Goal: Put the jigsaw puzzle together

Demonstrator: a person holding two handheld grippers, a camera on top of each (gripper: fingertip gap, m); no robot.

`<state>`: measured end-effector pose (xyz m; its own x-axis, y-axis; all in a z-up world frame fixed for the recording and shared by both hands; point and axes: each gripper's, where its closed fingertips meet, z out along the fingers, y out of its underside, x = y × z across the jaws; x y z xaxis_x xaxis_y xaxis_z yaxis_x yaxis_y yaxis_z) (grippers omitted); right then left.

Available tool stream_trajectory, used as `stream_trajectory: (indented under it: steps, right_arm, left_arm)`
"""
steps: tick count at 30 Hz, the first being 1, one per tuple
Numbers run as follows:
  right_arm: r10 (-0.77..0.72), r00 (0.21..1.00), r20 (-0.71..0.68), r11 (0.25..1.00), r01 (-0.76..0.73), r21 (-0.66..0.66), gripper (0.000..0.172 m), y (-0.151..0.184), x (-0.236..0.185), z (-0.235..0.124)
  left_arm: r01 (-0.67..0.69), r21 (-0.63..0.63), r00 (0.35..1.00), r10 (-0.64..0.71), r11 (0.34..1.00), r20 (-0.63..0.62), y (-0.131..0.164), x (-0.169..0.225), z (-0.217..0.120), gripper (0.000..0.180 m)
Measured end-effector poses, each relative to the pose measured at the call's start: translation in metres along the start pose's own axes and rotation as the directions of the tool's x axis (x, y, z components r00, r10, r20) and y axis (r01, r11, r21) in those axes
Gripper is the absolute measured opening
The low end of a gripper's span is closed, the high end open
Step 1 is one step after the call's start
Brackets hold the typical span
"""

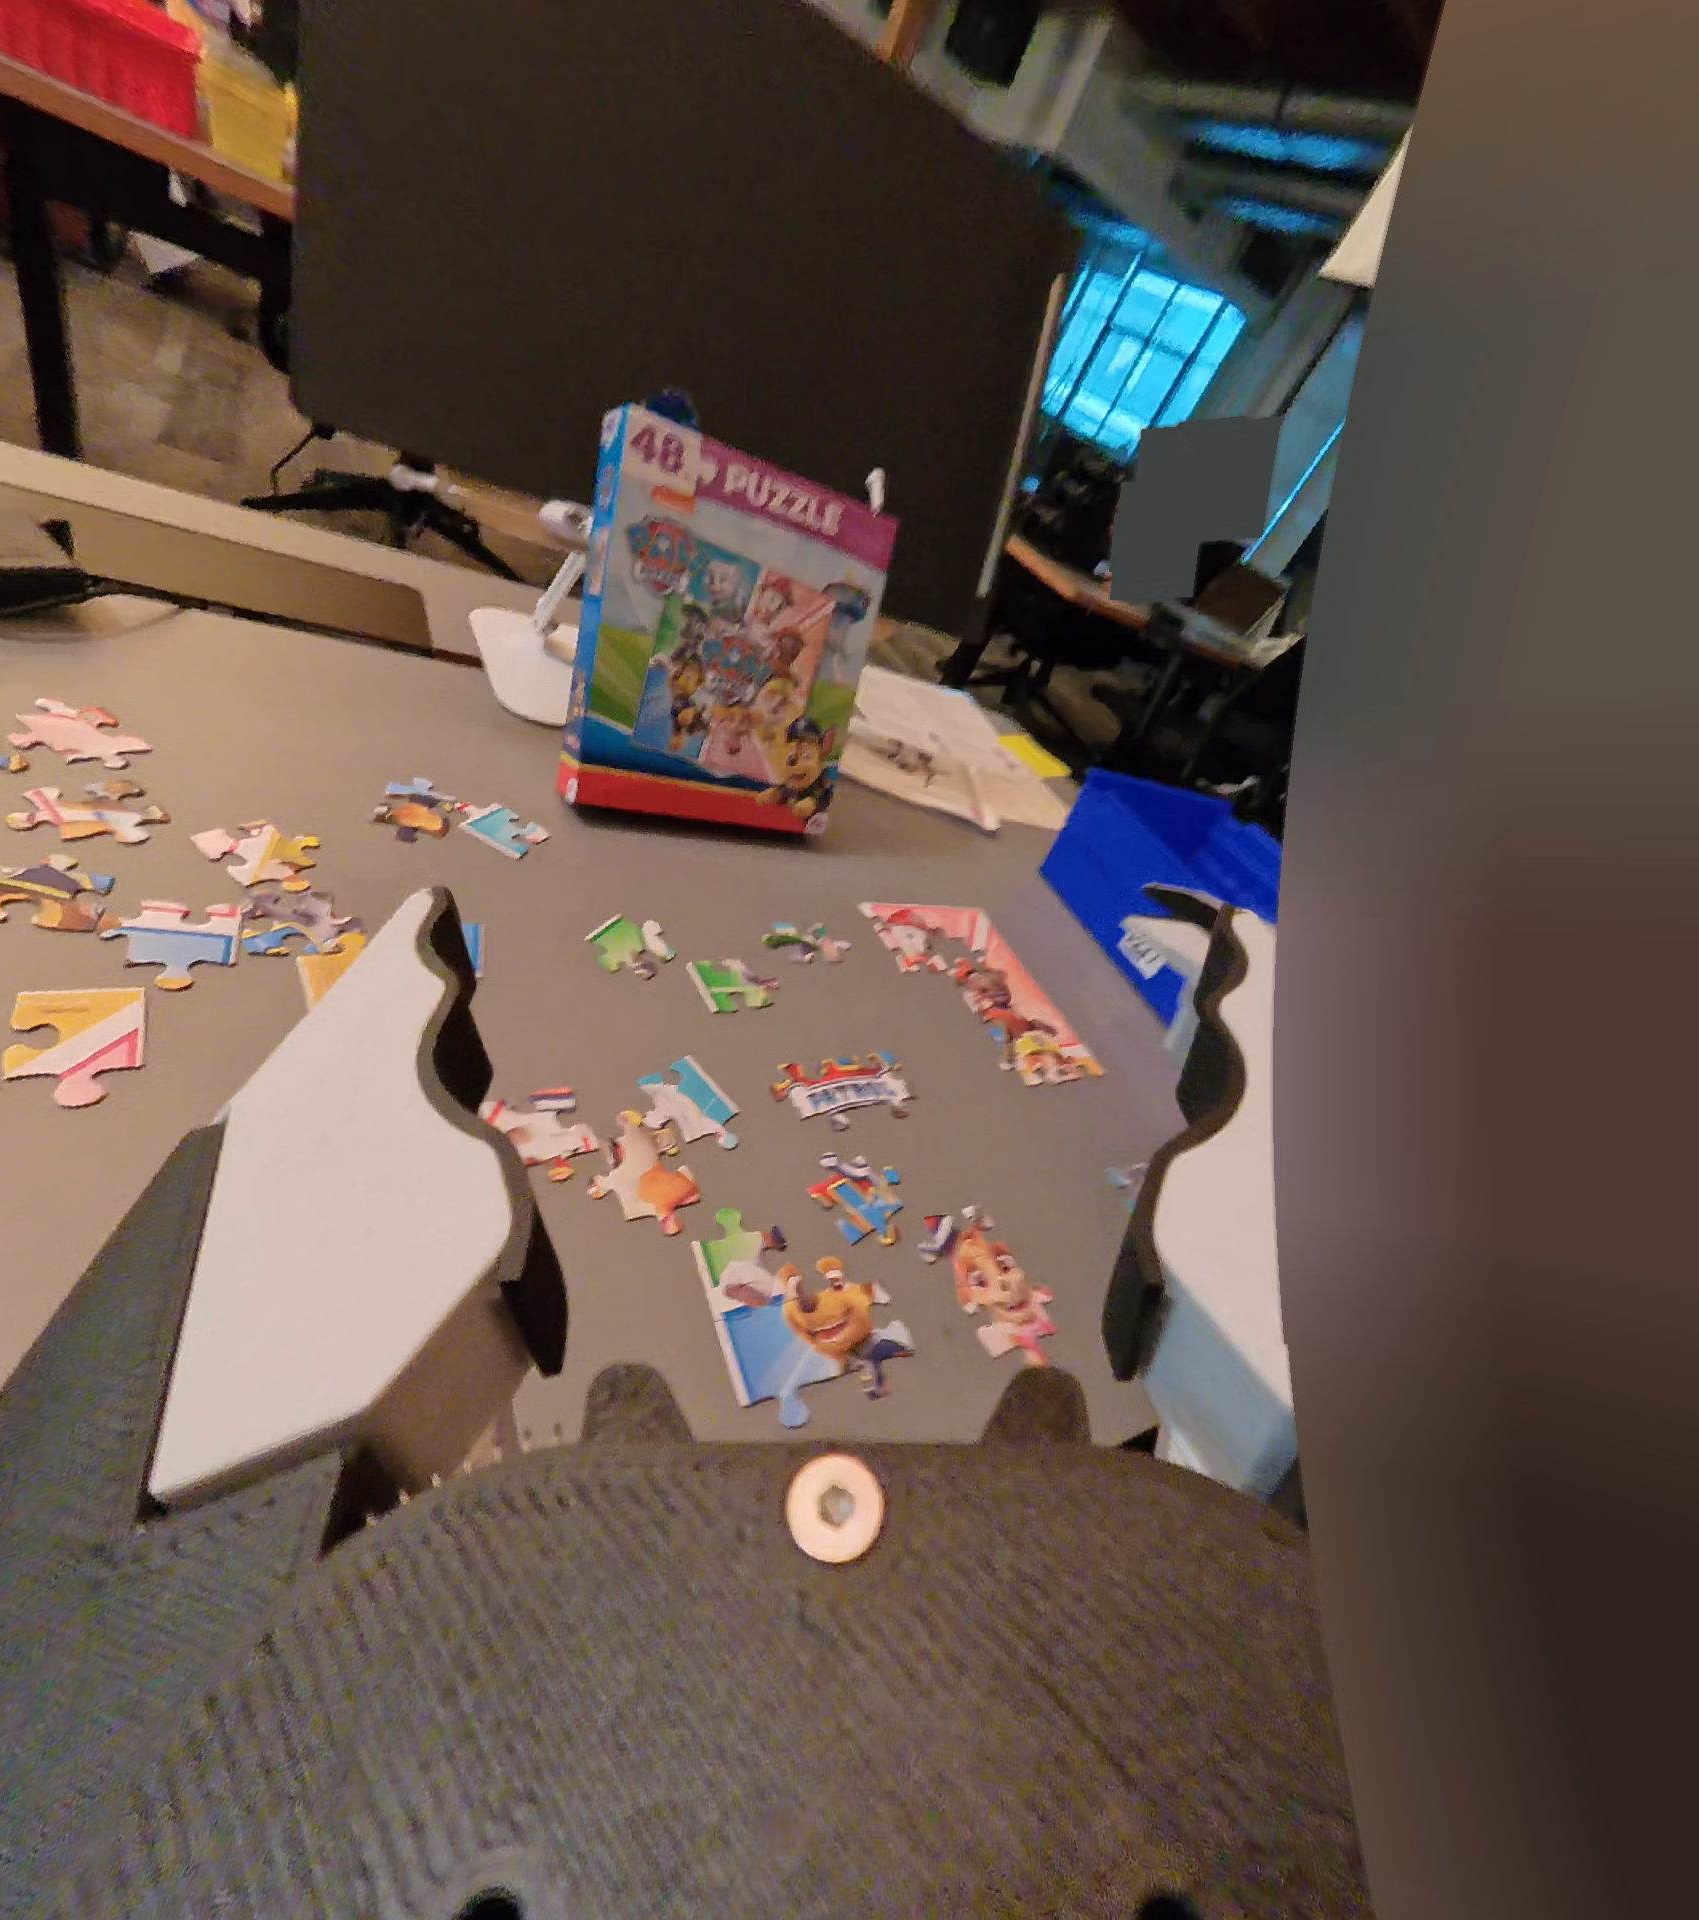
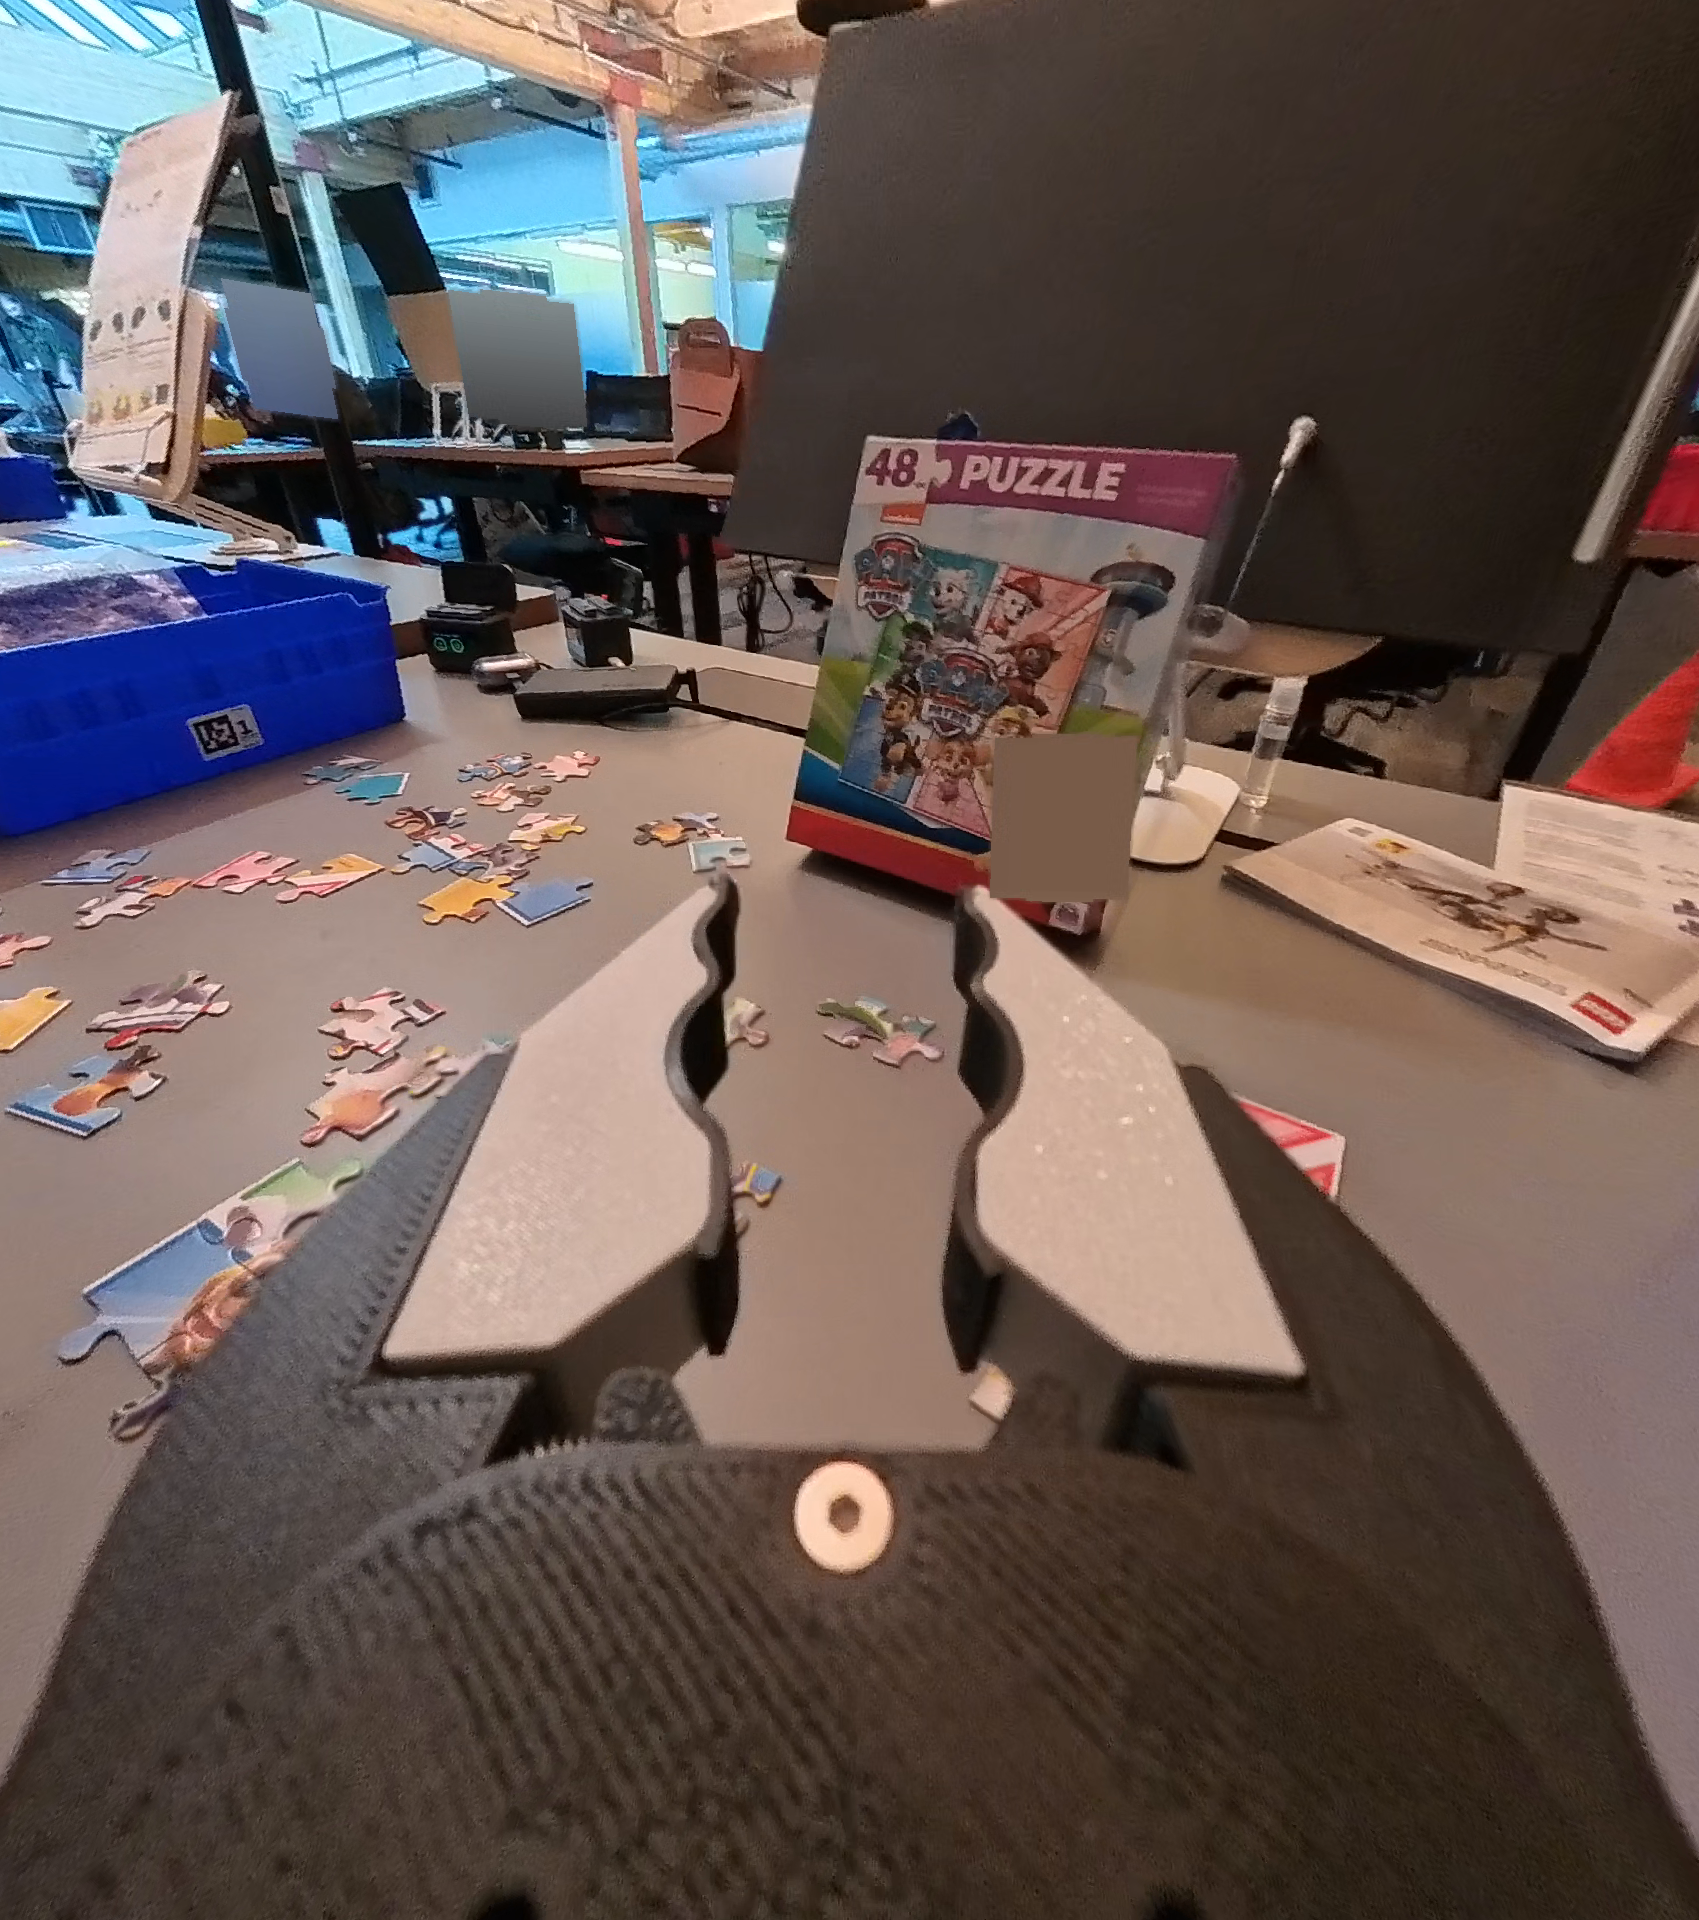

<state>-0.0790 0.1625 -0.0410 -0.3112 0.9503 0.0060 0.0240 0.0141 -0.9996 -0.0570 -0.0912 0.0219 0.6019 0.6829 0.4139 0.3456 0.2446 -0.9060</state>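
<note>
Grey counter (image 1: 325, 665) under the left gripper (image 1: 829, 914): fingers spread wide, holding nothing, above loose cardboard jigsaw pieces (image 1: 829, 1314) before an upright colourful puzzle box (image 1: 731, 623). Right view: the right gripper (image 2: 845, 904) has fingers partly apart, bare, over a small piece (image 2: 881, 1023) near the box (image 2: 1011, 644).

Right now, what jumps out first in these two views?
The upright puzzle box standing at the back of the grey table, with loose puzzle pieces scattered in front and to its left. Both tongs hover open and empty above them: the left tongs spread wide, the right tongs narrower. A blue bin sits at the far left.
</note>
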Motion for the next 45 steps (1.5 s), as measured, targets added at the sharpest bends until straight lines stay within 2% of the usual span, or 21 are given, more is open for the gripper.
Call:
stream_trajectory:
  steps: [2, 4, 8, 11, 13, 15, 17, 19, 21, 24, 27, 30, 33, 37, 41, 45]
  right_arm:
    - [0.02, 1.0, 0.009, 1.0, -0.02, -0.005, 0.041, 0.0, 0.001, -0.002]
    - [0.023, 0.999, 0.027, 1.0, -0.023, -0.009, 0.039, -0.001, -0.001, -0.003]
    - [0.031, 0.997, 0.068, 0.999, -0.029, -0.017, 0.03, -0.004, -0.012, -0.004]
    - [0.064, 0.991, 0.117, 0.997, -0.06, -0.037, 0.03, 0.001, -0.029, 0.002]
    - [0.1, 0.981, 0.169, 0.992, -0.086, -0.088, 0.037, 0.01, -0.047, 0.01]
    - [0.123, 0.975, 0.187, 0.974, -0.082, -0.213, 0.055, 0.03, -0.062, 0.019]
    - [0.116, 0.973, 0.198, 0.948, -0.05, -0.314, 0.061, 0.048, -0.074, 0.025]
    - [0.126, 0.966, 0.225, 0.933, -0.038, -0.357, 0.062, 0.055, -0.088, 0.028]
    - [0.194, 0.936, 0.293, 0.933, -0.083, -0.351, 0.051, 0.05, -0.109, 0.03]
    - [0.292, 0.883, 0.367, 0.929, -0.172, -0.326, 0.042, 0.045, -0.135, 0.038]
    - [0.386, 0.802, 0.455, 0.914, -0.266, -0.307, 0.043, 0.031, -0.162, 0.046]
    - [0.421, 0.744, 0.519, 0.907, -0.335, -0.255, 0.042, 0.008, -0.178, 0.05]
    - [0.35, 0.784, 0.514, 0.933, -0.241, -0.268, 0.041, 0.012, -0.191, 0.055]
    - [0.24, 0.816, 0.527, 0.948, -0.081, -0.307, 0.041, 0.03, -0.219, 0.062]
    - [0.184, 0.799, 0.573, 0.944, 0.018, -0.328, 0.041, 0.04, -0.243, 0.069]
    - [0.195, 0.763, 0.616, 0.938, 0.038, -0.345, 0.041, 0.044, -0.26, 0.073]
  left_arm:
    - [-0.048, -0.041, 0.998, 0.05, 0.998, 0.04, 0.012, -0.017, 0.015, 0.13]
    - [-0.117, -0.066, 0.986, 0.124, 0.991, 0.114, 0.017, -0.045, 0.028, 0.103]
    - [-0.266, -0.104, 0.901, 0.285, 0.958, 0.326, 0.002, -0.126, 0.039, 0.073]
    - [-0.303, -0.146, 0.838, 0.336, 0.942, 0.43, -0.012, -0.179, 0.043, 0.068]
    - [-0.315, -0.224, 0.8, 0.385, 0.922, 0.46, -0.015, -0.199, 0.042, 0.058]
    - [-0.379, -0.277, 0.716, 0.469, 0.883, 0.517, -0.026, -0.209, 0.034, 0.053]
    - [-0.417, -0.311, 0.664, 0.52, 0.854, 0.537, -0.035, -0.211, 0.028, 0.046]
    - [-0.426, -0.325, 0.67, 0.536, 0.844, 0.514, -0.041, -0.213, 0.025, 0.037]
    - [-0.431, -0.328, 0.698, 0.541, 0.841, 0.47, -0.044, -0.214, 0.019, 0.022]
    - [-0.399, -0.328, 0.706, 0.515, 0.856, 0.485, -0.049, -0.231, -0.008, 0.012]
    - [-0.34, -0.289, 0.724, 0.445, 0.895, 0.527, -0.056, -0.251, -0.043, 0.009]
    - [-0.255, -0.214, 0.777, 0.331, 0.943, 0.535, -0.057, -0.268, -0.071, 0.013]
    - [-0.195, -0.157, 0.807, 0.249, 0.968, 0.536, -0.056, -0.275, -0.091, 0.017]
    - [-0.166, -0.165, 0.789, 0.231, 0.972, 0.569, -0.046, -0.284, -0.11, 0.018]
    - [-0.123, -0.187, 0.78, 0.212, 0.975, 0.588, -0.029, -0.288, -0.124, 0.02]
    - [-0.089, -0.202, 0.772, 0.196, 0.975, 0.604, -0.015, -0.291, -0.136, 0.022]
